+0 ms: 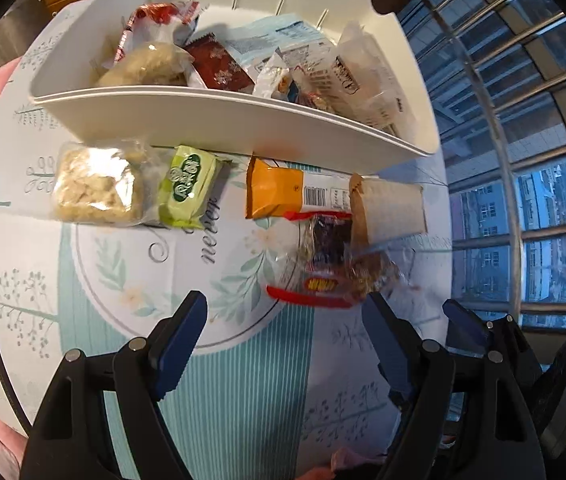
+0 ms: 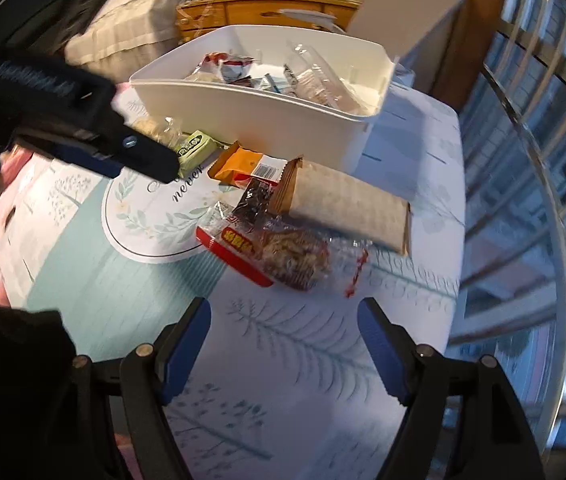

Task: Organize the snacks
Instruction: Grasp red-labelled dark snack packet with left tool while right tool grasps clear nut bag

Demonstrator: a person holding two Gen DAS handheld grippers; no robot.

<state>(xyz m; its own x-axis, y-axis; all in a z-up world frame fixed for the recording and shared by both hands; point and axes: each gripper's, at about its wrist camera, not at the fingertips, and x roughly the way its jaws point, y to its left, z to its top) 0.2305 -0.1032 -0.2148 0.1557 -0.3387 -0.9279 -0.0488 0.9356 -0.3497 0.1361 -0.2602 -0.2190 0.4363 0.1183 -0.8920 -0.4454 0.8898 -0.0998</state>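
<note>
1. The clear crinkly snack packet with red printed ends (image 2: pixel 279 250) lies on the patterned tablecloth-covered table (image 2: pixel 295 360) towards its window-side edge, touching the brown and white paper-wrapped bar (image 2: pixel 343 204) behind it. By its looks it is light and soft, with slippery film and crumbly pieces inside, so a hard squeeze could crush them.
2. The best hold, I judge, is across the red sealed end nearest the grippers, where the film is flat and nothing brittle sits.
3. The white plastic storage bin (image 1: pixel 219 114) stands towards the far edge, already holding several wrapped snacks. Along its near wall lie the clear bag of pale puffed squares (image 1: pixel 97 186), the small green wrapped cake (image 1: pixel 187 186) and the orange flat packet (image 1: pixel 279 194).
4. The right gripper (image 2: pixel 283 336) hovers just short of the clear packet, its jaws wide apart and holding nothing.
5. The left gripper (image 1: pixel 283 332) is likewise spread wide and empty above the cloth, near the same packet's red end, touching nothing.
</note>
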